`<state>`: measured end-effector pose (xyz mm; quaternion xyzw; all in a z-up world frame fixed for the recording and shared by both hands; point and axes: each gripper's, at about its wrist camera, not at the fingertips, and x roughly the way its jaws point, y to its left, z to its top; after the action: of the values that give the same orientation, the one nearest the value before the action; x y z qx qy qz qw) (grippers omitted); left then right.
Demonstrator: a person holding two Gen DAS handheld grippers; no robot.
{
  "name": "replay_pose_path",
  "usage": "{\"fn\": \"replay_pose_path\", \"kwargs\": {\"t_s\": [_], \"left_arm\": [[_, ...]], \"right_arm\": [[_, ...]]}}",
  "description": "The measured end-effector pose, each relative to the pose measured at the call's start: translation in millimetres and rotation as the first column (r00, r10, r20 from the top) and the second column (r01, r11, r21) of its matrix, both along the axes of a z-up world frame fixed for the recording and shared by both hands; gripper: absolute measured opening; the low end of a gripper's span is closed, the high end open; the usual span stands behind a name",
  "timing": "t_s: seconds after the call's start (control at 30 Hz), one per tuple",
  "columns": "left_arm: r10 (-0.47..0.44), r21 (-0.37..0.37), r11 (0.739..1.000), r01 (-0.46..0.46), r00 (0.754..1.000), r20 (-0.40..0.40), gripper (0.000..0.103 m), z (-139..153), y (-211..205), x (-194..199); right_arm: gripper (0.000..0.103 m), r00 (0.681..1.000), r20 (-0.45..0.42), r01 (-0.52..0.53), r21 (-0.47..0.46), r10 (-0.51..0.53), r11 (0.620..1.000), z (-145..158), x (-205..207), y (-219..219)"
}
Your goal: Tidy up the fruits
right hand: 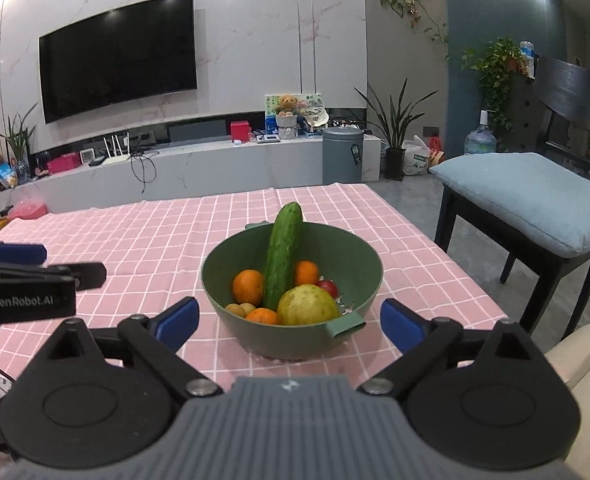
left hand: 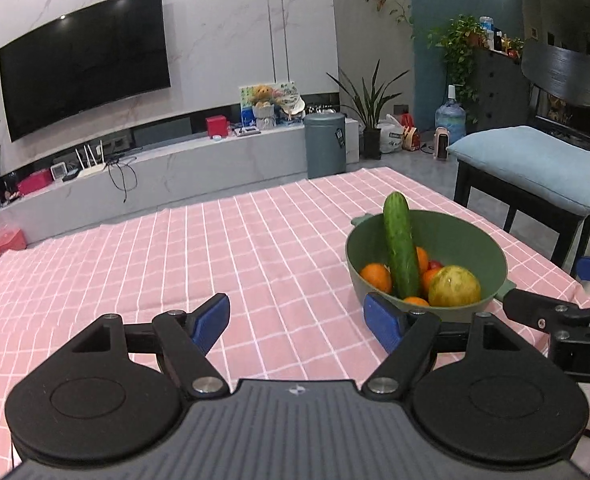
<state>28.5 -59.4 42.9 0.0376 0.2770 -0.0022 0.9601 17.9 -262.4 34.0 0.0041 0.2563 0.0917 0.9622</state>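
1. All visible produce, including the cucumber (right hand: 281,256), oranges and a yellow-green fruit (right hand: 307,305), is sitting in the green bowl (right hand: 295,344) on the pink checked surface (left hand: 175,264).
2. Left claw (left hand: 297,320) and right claw (right hand: 289,322) are both gaping wide, holding nothing.
3. Sorting is looking nearly finished or not begun.

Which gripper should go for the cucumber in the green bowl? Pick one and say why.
Right. The right gripper is open and lined up with the green bowl, the cucumber leaning straight ahead between its fingers. The left gripper, also open, has the bowl off to its right side.
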Motion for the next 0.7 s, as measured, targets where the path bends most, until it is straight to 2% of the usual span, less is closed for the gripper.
{"fn": "replay_pose_path", "kwargs": {"t_s": [0.23, 0.43, 0.7], "left_arm": [[0.021, -0.052, 0.998, -0.023, 0.999, -0.043, 0.09, -7, 4, -1], [0.06, -0.099, 0.993, -0.071, 0.992, -0.107, 0.09, -13, 12, 1], [0.069, -0.093, 0.992, -0.081, 0.99, -0.122, 0.09, -14, 14, -3]], "right_arm": [[0.096, 1.0, -0.007, -0.009, 0.043, 0.009, 0.999, -8, 0, -5], [0.096, 1.0, -0.03, -0.003, 0.043, 0.005, 0.999, -13, 6, -4], [0.096, 0.999, -0.035, -0.01, 0.015, 0.01, 1.0, -14, 6, 0]]}}
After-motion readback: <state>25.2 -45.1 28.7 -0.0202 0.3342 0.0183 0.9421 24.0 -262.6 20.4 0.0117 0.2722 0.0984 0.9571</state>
